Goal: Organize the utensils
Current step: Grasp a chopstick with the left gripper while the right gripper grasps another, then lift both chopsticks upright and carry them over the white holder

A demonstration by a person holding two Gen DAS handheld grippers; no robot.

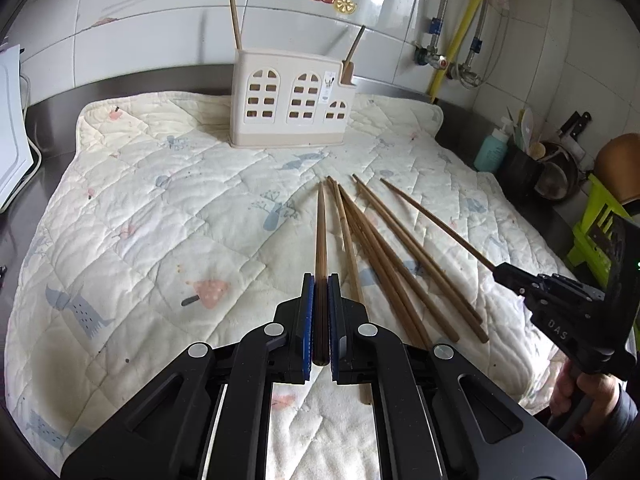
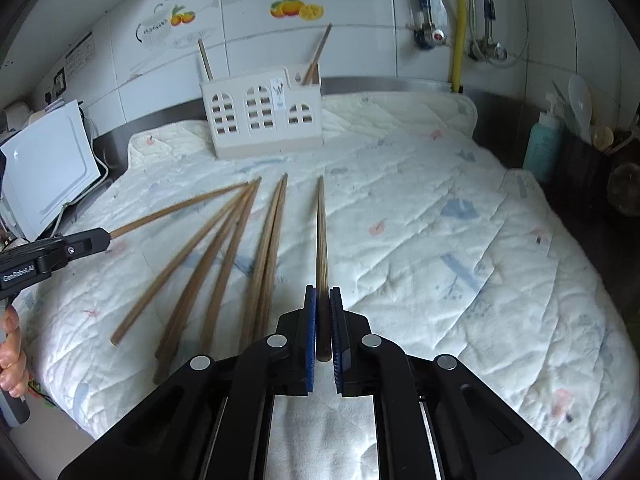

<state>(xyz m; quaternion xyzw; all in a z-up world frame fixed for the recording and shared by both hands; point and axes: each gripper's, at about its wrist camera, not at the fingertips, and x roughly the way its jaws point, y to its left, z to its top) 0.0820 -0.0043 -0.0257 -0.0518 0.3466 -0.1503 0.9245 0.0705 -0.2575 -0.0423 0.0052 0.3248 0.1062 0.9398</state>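
In the left wrist view my left gripper (image 1: 321, 280) is shut on the thick end of a brown chopstick (image 1: 321, 232) that points toward the white house-shaped holder (image 1: 294, 100). Two chopsticks (image 1: 234, 20) stand in that holder. Several loose chopsticks (image 1: 384, 256) lie fanned on the quilt (image 1: 160, 200) just right of my left gripper. In the right wrist view my right gripper (image 2: 322, 292) is shut on another chopstick (image 2: 321, 232), right of the loose chopsticks (image 2: 224, 256). The left gripper (image 2: 106, 236) shows at the left edge with its chopstick (image 2: 180, 208), and the holder (image 2: 262, 116) stands at the back.
A white appliance (image 2: 48, 168) sits off the quilt's left side. A teal pump bottle (image 2: 542, 144) and a dark pot of kitchen tools (image 1: 520, 164) stand at the right. Pipes and a yellow hose (image 1: 460, 32) run down the tiled wall. A person's hand (image 1: 592, 392) holds the right gripper.
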